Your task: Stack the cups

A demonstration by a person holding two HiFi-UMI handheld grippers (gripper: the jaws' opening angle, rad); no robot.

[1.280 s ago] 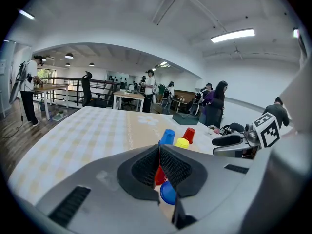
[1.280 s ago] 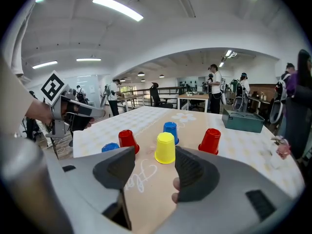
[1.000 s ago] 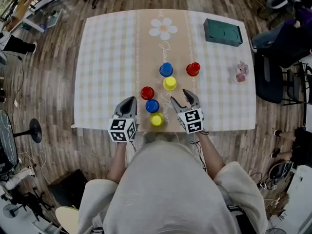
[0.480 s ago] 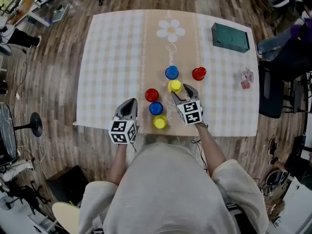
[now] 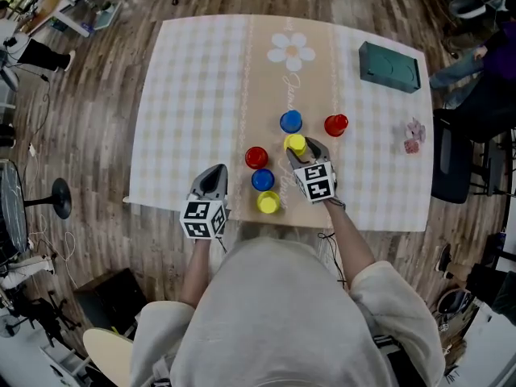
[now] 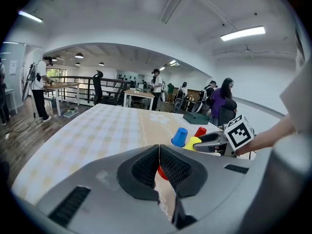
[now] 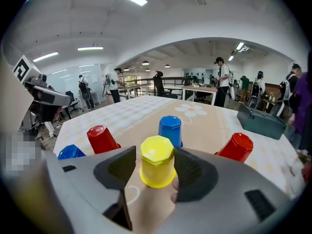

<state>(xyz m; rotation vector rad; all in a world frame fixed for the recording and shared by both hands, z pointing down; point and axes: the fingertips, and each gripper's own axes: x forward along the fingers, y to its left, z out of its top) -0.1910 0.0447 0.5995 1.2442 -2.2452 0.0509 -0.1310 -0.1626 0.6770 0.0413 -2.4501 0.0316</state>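
The right gripper [image 7: 156, 156] reached over the middle of the beige runner with its jaws spread to either side of an upturned yellow cup [image 7: 157, 167], which stood on the tablecloth [image 5: 190, 103]. In the right gripper view the right pad sat at the cup's wall, while a thin strip of cloth showed between the left pad and the cup, so the cup was straddled but not yet clamped.

The other cups crowded that spot, all upside down. The far blue cup [image 5: 291, 121] stood just beyond the straddled one. The right red cup [image 5: 336, 124] was near it on the right, clear of the jaw. The left red cup [image 5: 256, 157] and the near blue cup [image 5: 263, 180] stood close on the gripper's left, with the near yellow cup [image 5: 268, 203] just before the table's front edge. None of them touched another.

The left gripper [image 6: 159, 152] hung at the front edge, left of the near yellow cup, its jaws pressed together with nothing between them.

A dark green case [image 5: 389, 66] lay at the far right corner. A small pink object [image 5: 413, 135], too small to identify, lay near the right edge. People and desks filled the room behind.
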